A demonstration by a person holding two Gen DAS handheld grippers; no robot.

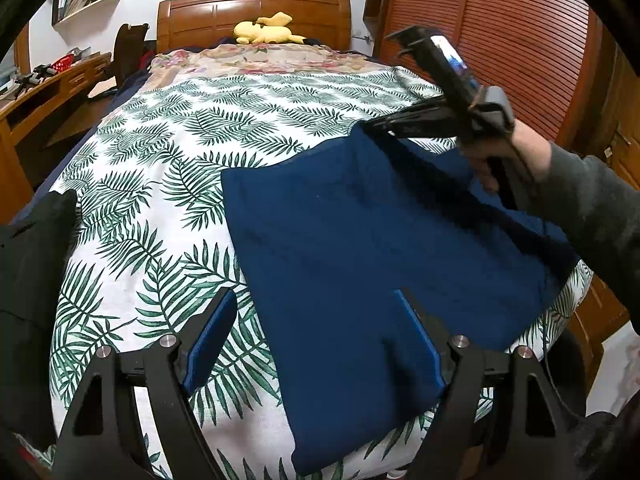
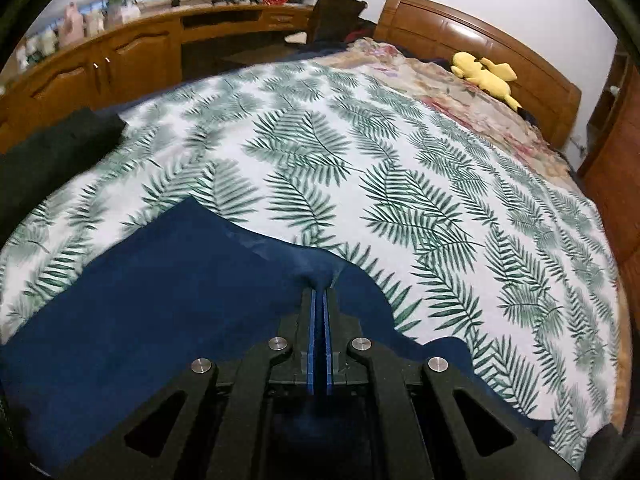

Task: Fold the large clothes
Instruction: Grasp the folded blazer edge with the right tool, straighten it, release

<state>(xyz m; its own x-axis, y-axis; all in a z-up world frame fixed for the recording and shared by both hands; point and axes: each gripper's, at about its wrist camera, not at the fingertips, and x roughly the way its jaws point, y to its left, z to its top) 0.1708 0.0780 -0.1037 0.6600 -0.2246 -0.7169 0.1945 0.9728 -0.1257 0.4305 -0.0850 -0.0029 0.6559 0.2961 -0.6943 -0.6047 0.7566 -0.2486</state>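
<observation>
Left wrist view: one bed, one blue garment, one dark garment, two grippers, one plush toy.
Bed cover [image 1: 168, 184]: white with green fern leaves, spread over most of the bed; a floral blanket [image 1: 256, 60] lies past it toward the headboard [image 1: 252, 16].
Blue garment [image 1: 360, 240]: one large navy piece, lying mostly flat on the cover toward the bed's right edge and near end, its far right corner lifted.
Left gripper [image 1: 316, 340]: jaws spread wide, holding nothing; the left finger hangs over bare cover, the right finger over the garment's near part.
Right gripper [image 1: 370, 126]: reaches in from the right edge, tips closed on the garment's raised far corner; one hand [image 1: 516, 156] grips its handle.
Dark garment [image 1: 36, 264]: one black piece at the bed's left edge.
Plush toy [image 1: 268, 30]: one, yellow, against the headboard.

Right wrist view: the same bed from its right side.
Right gripper [image 2: 320, 292]: two blue pads pressed together, a pinch of navy cloth bunched between the tips.
Blue garment [image 2: 140, 300]: fills the near left, its edge rising in a peak to the tips.
Dark garment [image 2: 52, 152]: at the far left edge of the cover.
Plush toy [image 2: 486, 74]: by the headboard [image 2: 460, 36], upper right.
Cabinets [image 2: 120, 60]: one wooden run beyond the bed, bottles blurred on top.
</observation>
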